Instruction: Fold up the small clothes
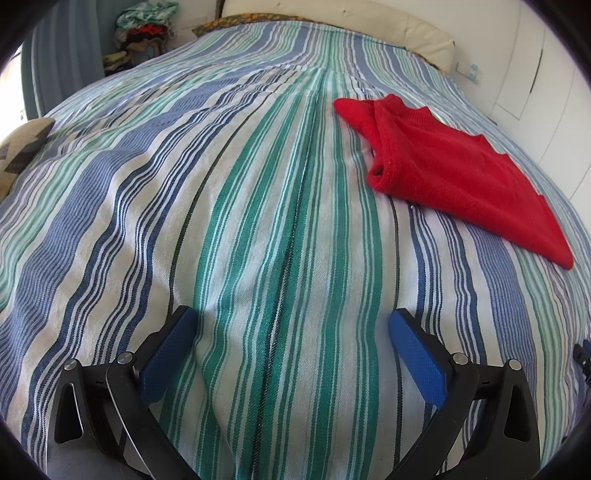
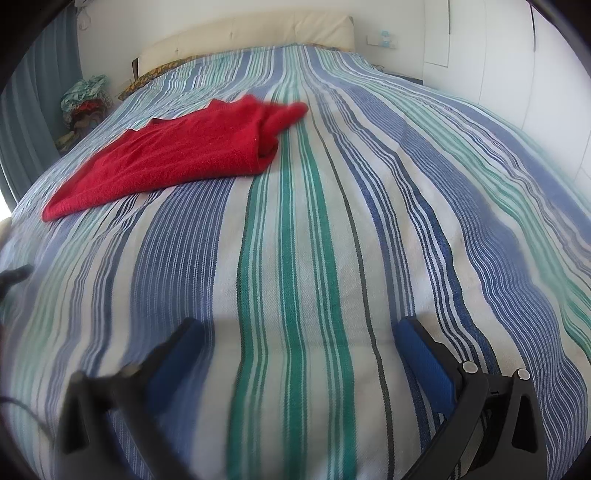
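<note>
A small red knitted garment (image 1: 454,173) lies folded on the striped bedspread (image 1: 258,221), ahead and to the right in the left wrist view. The right wrist view has the same red garment (image 2: 177,155) ahead and to the left. My left gripper (image 1: 291,321) hovers open over the bedspread, well short of the garment, with nothing between its blue pads (image 1: 168,354). My right gripper (image 2: 299,332) is open too, over the bedspread (image 2: 332,240), empty, its left finger blurred. Neither gripper touches the garment.
A cream headboard (image 2: 258,33) and white wall close the far end of the bed. A pile of clothes (image 1: 144,33) sits at the back left beside a blue curtain (image 2: 33,110). A patterned cushion (image 1: 22,144) lies at the left edge. White wardrobe doors (image 2: 517,55) stand on the right.
</note>
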Tool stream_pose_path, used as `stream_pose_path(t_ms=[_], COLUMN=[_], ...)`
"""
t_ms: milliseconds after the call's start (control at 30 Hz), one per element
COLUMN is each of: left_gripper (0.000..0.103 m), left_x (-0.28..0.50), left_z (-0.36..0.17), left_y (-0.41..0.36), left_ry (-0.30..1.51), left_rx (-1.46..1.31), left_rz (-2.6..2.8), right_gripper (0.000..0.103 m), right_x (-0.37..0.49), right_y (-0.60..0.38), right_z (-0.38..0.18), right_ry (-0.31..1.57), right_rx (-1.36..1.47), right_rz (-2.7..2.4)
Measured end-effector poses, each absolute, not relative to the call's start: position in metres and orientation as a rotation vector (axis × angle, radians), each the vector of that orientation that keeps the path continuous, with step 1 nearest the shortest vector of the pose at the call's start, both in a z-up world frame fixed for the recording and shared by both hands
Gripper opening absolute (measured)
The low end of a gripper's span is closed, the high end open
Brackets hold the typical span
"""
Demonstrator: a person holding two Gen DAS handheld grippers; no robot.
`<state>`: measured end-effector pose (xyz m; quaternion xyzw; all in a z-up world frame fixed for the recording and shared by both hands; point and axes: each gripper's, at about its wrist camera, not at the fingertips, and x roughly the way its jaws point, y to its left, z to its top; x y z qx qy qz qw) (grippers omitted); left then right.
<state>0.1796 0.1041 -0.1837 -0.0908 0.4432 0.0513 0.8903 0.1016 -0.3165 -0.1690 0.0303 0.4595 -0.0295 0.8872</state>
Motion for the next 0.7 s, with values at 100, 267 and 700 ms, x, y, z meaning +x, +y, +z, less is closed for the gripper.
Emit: stream_pose_path(t_ms=[100,267,700], left_gripper=[0.103,0.103,0.103], left_x=[0.179,0.181,0.182], left_z=[-0.184,-0.184,-0.185], left_y=[0.104,0.103,0.104], left_ry=[0.92,0.925,0.92], left_rx=[-0.188,-0.179,-0.184], left_rz=[0.107,0.111,0.104], right_gripper=[0.103,0.1,0.079], right_x=[0.108,0.136,0.324], right_y=[-0.315,-0.328,-0.342], right_z=[-0.162,-0.118,-0.158], right_ry=[1.012,0.967,1.092], right_rx=[0.048,0.169,0.531], right_rz=[-0.062,0.026,0.091])
